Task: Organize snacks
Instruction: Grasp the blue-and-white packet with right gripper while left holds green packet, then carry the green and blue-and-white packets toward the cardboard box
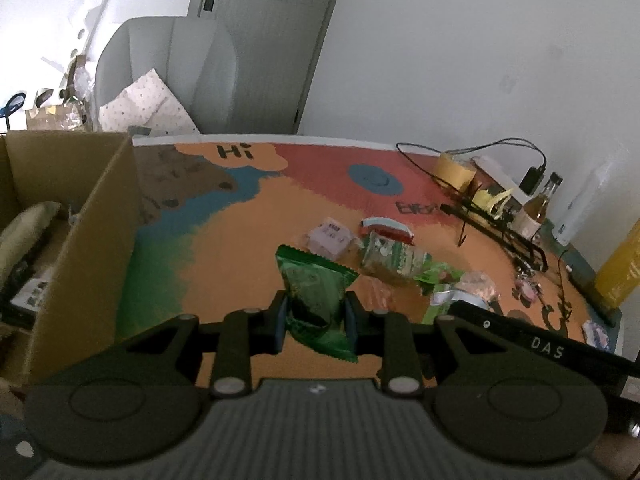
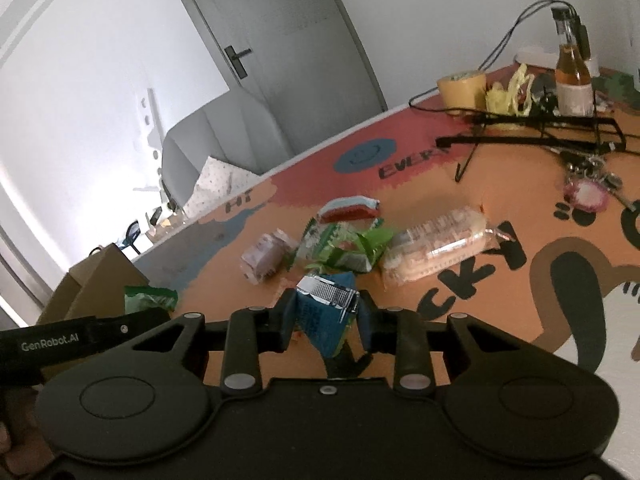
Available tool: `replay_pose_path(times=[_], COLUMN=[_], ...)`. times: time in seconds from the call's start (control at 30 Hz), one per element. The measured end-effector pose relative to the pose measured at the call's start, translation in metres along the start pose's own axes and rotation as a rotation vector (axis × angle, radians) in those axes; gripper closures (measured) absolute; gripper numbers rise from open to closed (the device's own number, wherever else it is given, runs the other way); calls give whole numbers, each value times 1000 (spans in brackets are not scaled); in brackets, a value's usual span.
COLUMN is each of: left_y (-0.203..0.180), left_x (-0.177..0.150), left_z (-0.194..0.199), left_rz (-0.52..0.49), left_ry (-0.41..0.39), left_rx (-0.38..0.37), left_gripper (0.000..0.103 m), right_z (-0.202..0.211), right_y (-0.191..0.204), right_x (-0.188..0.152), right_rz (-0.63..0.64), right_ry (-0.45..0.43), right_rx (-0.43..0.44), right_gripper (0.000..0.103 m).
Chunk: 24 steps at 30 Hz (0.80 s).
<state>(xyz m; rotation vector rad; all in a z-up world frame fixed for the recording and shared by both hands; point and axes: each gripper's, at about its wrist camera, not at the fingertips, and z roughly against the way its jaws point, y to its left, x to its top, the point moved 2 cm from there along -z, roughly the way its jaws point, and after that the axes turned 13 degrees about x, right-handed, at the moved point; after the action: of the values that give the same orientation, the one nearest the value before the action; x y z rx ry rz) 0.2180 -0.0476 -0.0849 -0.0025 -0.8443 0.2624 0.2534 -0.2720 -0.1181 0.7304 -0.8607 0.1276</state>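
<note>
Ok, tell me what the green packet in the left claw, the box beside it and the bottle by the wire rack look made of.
Green packet: glossy plastic film, judging by its crinkles, sheen and serrated end seal.
Box: matte brown cardboard; its cut wall edge shows.
Bottle: clear and shiny with amber liquid inside, probably glass, though plastic is possible.

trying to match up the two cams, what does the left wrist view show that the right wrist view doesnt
Left wrist view only: the inside of the cardboard box with packets in it, and the left gripper shut on a green packet.

Right wrist view only: the right gripper shut on a blue packet, a long clear packet, and the "LUCKY" lettering.

Both: the snack pile, tape roll, bottle, and door.
</note>
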Motion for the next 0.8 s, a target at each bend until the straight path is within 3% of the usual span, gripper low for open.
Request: replay_pose_path(times=[0.3, 0.8], left_y=[18, 84], left_x=[14, 31], left_z=[17, 39], left_rz=[22, 105], left_ry=[-55, -115], left_rx=[23, 99], left_gripper=[75, 75], right_z=[-1, -36], right_y=[28, 91], right_x=[11, 16], right_rz=[52, 118], right_ry=[-24, 4], right_rx=[45, 149], right_gripper=[74, 74])
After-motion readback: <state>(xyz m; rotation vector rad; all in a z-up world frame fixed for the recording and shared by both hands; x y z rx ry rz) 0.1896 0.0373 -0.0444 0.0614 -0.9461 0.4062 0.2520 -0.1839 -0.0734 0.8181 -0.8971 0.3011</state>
